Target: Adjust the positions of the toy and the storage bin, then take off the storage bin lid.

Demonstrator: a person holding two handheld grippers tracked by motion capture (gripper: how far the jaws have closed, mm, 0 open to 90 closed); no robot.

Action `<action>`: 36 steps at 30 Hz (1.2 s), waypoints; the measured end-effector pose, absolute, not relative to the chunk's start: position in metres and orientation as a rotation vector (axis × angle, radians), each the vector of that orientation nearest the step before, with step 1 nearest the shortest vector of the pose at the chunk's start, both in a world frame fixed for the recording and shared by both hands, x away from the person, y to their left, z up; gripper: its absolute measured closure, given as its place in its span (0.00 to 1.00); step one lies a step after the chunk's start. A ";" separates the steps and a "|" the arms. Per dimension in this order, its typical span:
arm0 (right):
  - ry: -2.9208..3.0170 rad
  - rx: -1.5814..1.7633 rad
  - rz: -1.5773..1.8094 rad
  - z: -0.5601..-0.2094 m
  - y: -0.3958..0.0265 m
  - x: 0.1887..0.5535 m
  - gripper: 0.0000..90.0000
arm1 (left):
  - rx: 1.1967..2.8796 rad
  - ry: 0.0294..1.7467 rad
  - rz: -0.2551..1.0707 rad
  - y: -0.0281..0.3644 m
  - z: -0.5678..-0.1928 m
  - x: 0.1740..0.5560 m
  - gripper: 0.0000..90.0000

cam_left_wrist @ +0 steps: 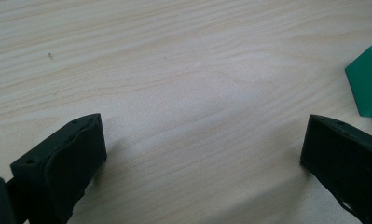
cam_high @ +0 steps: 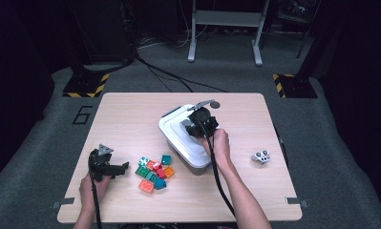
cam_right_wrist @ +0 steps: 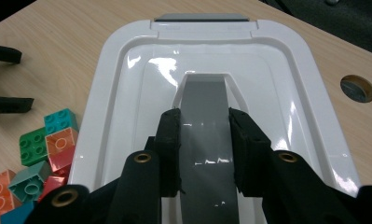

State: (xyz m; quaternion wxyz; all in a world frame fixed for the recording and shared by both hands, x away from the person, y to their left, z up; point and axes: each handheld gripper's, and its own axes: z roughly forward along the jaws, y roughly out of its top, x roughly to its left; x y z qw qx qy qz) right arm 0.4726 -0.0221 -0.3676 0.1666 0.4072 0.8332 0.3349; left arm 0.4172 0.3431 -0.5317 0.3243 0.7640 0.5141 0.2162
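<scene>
Lid-lifting step: right gripper [cam_right_wrist: 204, 154] jaws clenched on the grey handle [cam_right_wrist: 207, 126] of the white lidded box [cam_high: 176, 126] mid-surface, left gripper [cam_high: 112, 169] jaws released beside loose bricks [cam_high: 153, 172]; next calls for a straight upward pull

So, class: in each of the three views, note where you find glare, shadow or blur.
Right gripper view: white glare streaks on the glossy lid and its grey handle. Left gripper view: soft shadows on the table; the green block slightly blurred. High view: table lit, surroundings dark.
</scene>
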 end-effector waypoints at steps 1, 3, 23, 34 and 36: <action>2.372 1.159 0.953 -0.368 -0.022 0.473 0.75 | 2.004 1.348 0.567 0.343 -0.532 0.417 0.00; 2.362 1.173 0.968 -0.369 -0.022 0.469 0.75 | 2.005 1.348 0.567 0.343 -0.532 0.417 0.00; 2.356 1.087 0.909 -0.366 -0.016 0.458 0.75 | 2.005 1.349 0.566 0.343 -0.532 0.417 0.00; 2.313 1.085 0.931 -0.342 -0.026 0.455 0.75 | 1.998 1.349 0.572 0.343 -0.532 0.417 0.00; 2.309 1.074 0.928 -0.338 -0.028 0.456 0.75 | 2.003 1.348 0.567 0.343 -0.532 0.417 0.00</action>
